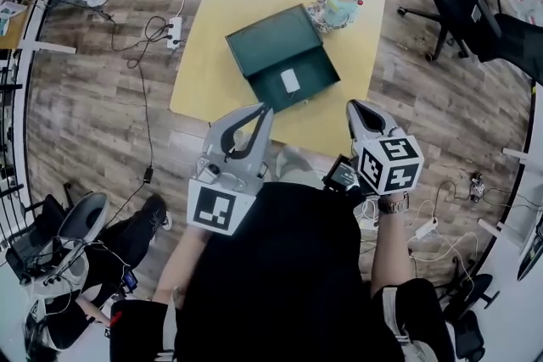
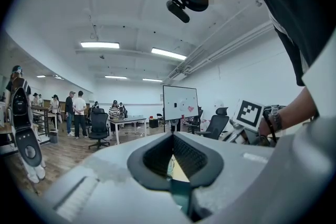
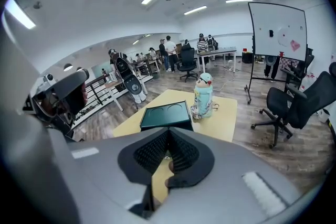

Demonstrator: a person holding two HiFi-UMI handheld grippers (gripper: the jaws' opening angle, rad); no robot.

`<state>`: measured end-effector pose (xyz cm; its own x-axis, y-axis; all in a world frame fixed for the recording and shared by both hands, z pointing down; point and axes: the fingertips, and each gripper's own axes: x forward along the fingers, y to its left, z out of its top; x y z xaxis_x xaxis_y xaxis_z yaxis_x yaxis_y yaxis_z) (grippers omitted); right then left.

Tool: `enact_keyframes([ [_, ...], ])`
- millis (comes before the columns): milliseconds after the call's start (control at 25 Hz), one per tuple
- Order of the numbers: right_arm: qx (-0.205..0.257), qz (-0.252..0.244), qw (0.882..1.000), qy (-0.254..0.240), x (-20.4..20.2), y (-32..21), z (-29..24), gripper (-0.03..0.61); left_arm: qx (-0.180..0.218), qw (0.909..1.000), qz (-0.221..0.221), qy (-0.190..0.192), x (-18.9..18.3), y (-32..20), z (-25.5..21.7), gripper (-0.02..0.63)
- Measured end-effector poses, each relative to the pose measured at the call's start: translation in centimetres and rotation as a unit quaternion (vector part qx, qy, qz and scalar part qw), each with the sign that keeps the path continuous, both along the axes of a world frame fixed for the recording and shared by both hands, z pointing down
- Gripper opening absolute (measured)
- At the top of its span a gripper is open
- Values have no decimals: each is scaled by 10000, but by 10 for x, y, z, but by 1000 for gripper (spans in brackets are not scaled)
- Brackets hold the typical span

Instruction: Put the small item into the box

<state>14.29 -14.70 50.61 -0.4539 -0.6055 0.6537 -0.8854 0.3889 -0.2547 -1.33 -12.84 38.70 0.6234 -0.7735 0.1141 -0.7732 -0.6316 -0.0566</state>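
Small item (image 1: 290, 80) is being shown lying inside the open box (image 1: 316, 74) on the worktop (image 1: 212, 64), ahead of both grippers | left gripper (image 1: 266, 108) and right gripper (image 1: 353, 105) are being held closed and empty
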Motion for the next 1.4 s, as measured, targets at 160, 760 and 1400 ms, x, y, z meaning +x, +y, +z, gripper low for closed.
enact_keyframes([
  [160, 256, 78, 9995, -142, 8, 4, -25, 3, 101, 9998, -137, -32, -3, 7, -8, 2],
  [760, 1692, -188, 9828, -721, -12, 28, -145, 3, 455, 9970, -569, 253, -8, 21, -43, 2],
  [1400, 2798, -467, 9527, -1092, -33, 56, -234, 3, 810, 9887, -1113, 587, -32, 45, -80, 2],
])
